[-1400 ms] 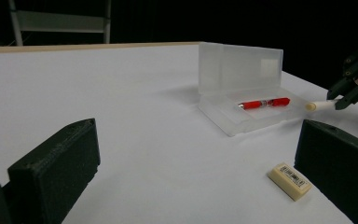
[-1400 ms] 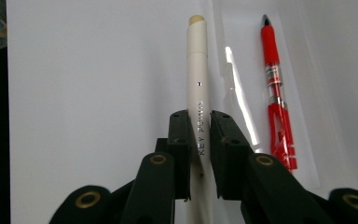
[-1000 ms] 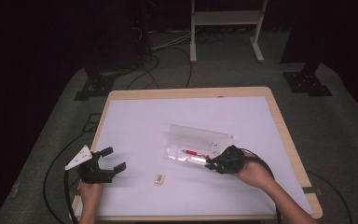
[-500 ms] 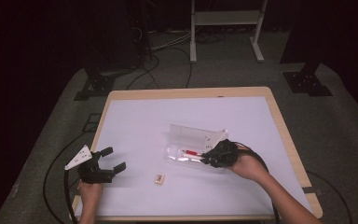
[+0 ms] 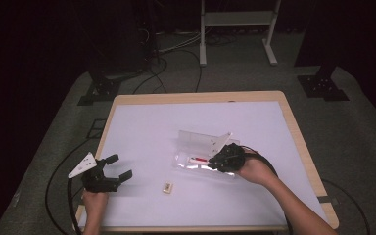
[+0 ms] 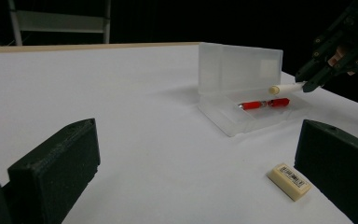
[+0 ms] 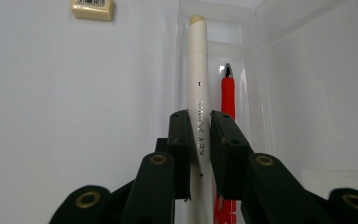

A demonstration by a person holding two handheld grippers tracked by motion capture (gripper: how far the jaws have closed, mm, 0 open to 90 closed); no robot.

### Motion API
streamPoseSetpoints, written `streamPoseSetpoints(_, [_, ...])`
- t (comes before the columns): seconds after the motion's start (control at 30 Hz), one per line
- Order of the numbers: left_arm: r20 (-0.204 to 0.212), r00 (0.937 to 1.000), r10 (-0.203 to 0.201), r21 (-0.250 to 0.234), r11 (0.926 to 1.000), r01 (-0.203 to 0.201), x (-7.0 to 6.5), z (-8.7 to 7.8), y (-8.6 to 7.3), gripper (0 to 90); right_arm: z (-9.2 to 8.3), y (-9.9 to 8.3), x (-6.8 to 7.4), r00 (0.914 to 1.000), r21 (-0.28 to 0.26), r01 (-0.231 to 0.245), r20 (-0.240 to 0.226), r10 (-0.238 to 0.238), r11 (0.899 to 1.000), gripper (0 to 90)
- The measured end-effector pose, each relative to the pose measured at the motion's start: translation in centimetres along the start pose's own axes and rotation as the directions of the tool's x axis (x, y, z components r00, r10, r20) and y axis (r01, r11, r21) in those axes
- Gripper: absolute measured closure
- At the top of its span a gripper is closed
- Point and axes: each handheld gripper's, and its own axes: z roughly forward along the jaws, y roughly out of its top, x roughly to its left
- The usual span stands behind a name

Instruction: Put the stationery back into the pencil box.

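right hand-held gripper (image 7: 198, 140), clamped on the white pen (image 7: 197, 93), carried leftward over the open clear case (image 6: 242, 93) beside the red pen (image 7: 227, 98), ready for lowering in; left hand-held gripper (image 5: 111, 170) open, idle.

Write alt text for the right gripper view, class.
The right gripper holds a cream pen lengthwise over an open clear plastic case on a white table. A red pen lies inside; a cream eraser sits beyond.
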Motion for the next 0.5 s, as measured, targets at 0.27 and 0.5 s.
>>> streamPoseSetpoints(0.27, [0.001, 1.0000, 0.000, 0.000, 1.0000, 0.000, 0.00, 0.00, 0.00, 0.0, 0.58, 0.13, -0.29, 1.0000, 0.013, -0.001, -0.005, 0.001, 1.000, 78.0])
streamPoseSetpoints(0.5, [0.000, 1.0000, 0.001, 0.003, 1.0000, -0.001, -0.01, -0.01, 0.00, 0.0, 1.01, 0.02, -0.67, 1.0000, 0.022, -0.007, -0.004, 0.007, 1.000, 78.1])
